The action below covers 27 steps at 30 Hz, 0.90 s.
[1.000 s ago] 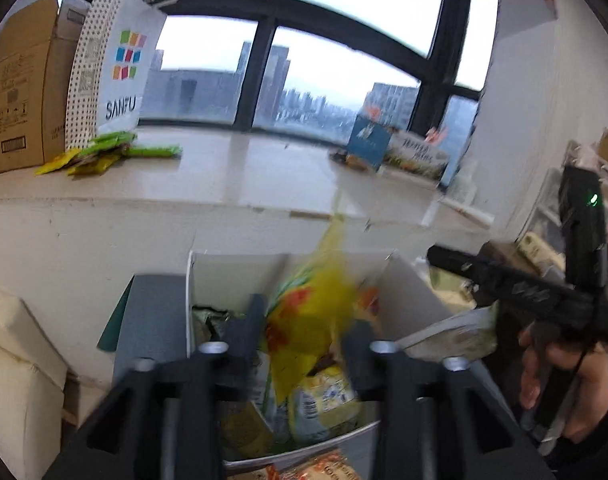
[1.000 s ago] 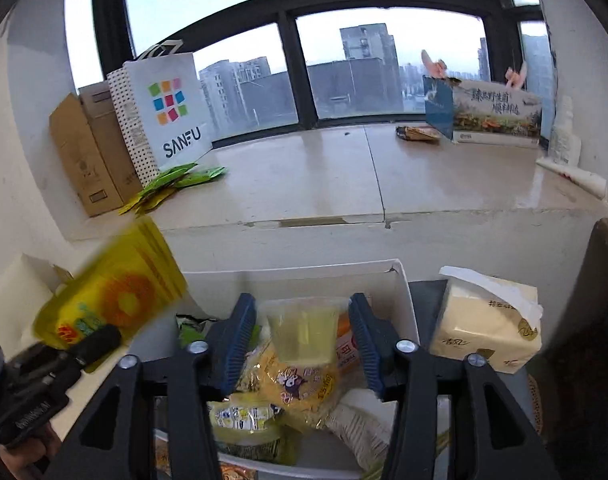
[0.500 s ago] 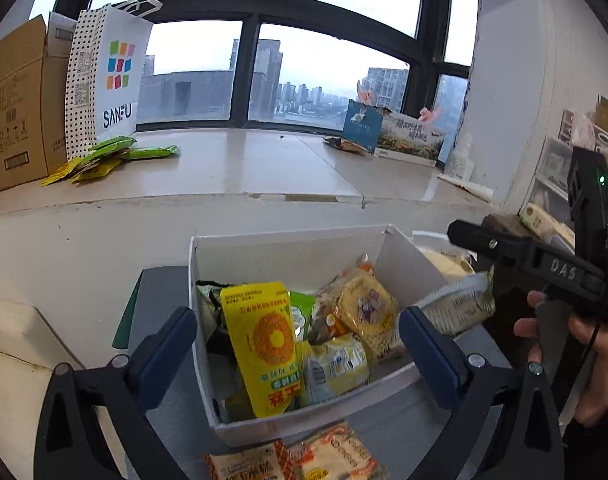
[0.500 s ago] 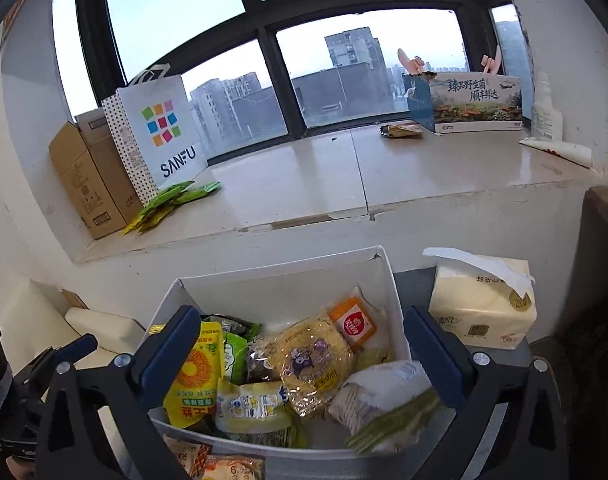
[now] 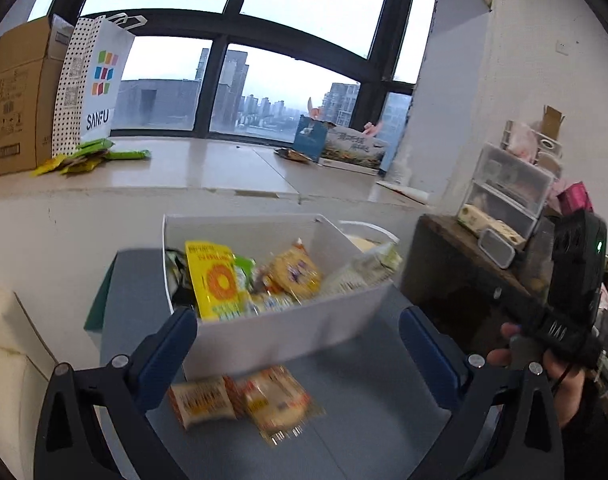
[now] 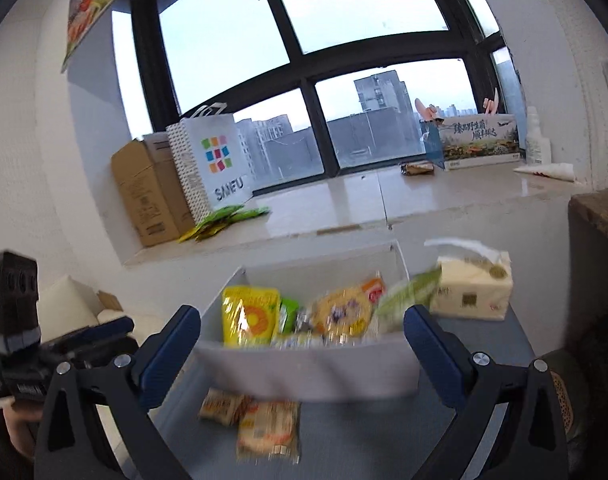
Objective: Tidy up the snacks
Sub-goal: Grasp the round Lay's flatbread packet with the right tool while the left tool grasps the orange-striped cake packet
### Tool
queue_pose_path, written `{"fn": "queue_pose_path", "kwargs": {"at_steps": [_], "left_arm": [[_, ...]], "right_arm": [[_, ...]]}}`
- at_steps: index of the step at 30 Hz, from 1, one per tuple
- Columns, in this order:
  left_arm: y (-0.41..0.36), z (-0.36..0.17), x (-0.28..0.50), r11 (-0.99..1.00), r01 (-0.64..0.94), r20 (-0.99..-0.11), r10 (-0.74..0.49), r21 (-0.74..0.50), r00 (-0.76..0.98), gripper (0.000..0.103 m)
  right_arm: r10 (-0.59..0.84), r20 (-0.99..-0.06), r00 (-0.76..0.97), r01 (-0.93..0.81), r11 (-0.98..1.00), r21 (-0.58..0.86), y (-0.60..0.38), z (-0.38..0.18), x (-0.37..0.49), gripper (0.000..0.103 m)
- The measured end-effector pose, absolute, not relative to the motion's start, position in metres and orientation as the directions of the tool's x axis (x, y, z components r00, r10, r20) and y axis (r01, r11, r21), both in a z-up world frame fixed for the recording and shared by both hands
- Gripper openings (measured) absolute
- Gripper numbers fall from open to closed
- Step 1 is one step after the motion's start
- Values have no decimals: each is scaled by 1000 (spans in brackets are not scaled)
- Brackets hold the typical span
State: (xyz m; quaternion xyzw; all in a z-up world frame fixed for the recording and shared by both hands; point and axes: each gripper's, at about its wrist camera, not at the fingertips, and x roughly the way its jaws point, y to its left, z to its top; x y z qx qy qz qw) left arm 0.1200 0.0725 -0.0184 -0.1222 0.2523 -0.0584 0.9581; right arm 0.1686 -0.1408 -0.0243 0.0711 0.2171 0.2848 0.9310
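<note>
Fingers of my left gripper [image 5: 298, 354] stand wide apart with nothing between them; those of my right gripper [image 6: 302, 350] are likewise spread and hold nothing. Both grippers hover above the near part of the grey tabletop [image 5: 364, 432]. Directly below them two loose snack packets [image 5: 240, 400] lie flat on the tabletop, touching each other, just in front of the white box's near wall; in the right wrist view the same packets [image 6: 252, 420] are motion-blurred. I read the white box [image 5: 288, 332] as open-topped and holding several snacks: a yellow pouch with an orange disc [image 5: 214, 280] stands upright at its left side, a yellow biscuit bag [image 5: 296, 272] leans beside it toward the centre, and a pale green-printed bag [image 5: 368, 268] rests over the right rim. A tissue pack [image 6: 470, 288] sits on the tabletop just right of the box. Beyond, on the window ledge [image 6: 344, 204], I see green sachets [image 6: 224, 220], a SANFU paper bag [image 6: 212, 168] and a cardboard carton [image 6: 148, 196], well apart from the box.
</note>
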Motion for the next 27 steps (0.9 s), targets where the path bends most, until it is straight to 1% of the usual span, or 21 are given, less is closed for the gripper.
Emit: {"fn": "queue_pose_path", "kwargs": {"at_steps": [4,7,8,10,14,17,19,27], "left_arm": [[61,-28,91,951,95,-472,-230,-293,851,103],[61,-35,69,896,149,-432,-341,-419,835,103],[60,-38,61,884,156,-419,-357,-441,835,103],[56,-42,47,887,143,-419,-343,-439,841,103],[47,-45,31,908,135,-434,-314,-396,844,103],[48,-45,24,898,156,-426,-341,-411,838,103],[47,-43,21,909,146,-430,-320,-390,844,103],[56,-48,7,934,95,-458,-255,-344,851,103]], "right_arm": [[589,-379,714,-525,808,266,-147,-43,137,103],[616,-370,696,-528,787,319,-158,-60,118,103],[622,-365,693,-523,782,338,-162,-65,114,103],[626,-373,685,-516,778,358,-168,-75,108,103],[591,-398,702,-492,806,329,-170,-85,102,103],[591,-418,690,-495,807,323,-165,-91,102,103],[592,-437,677,-502,806,313,-160,-94,101,103],[580,-466,668,-516,813,271,-149,-99,97,103]]}}
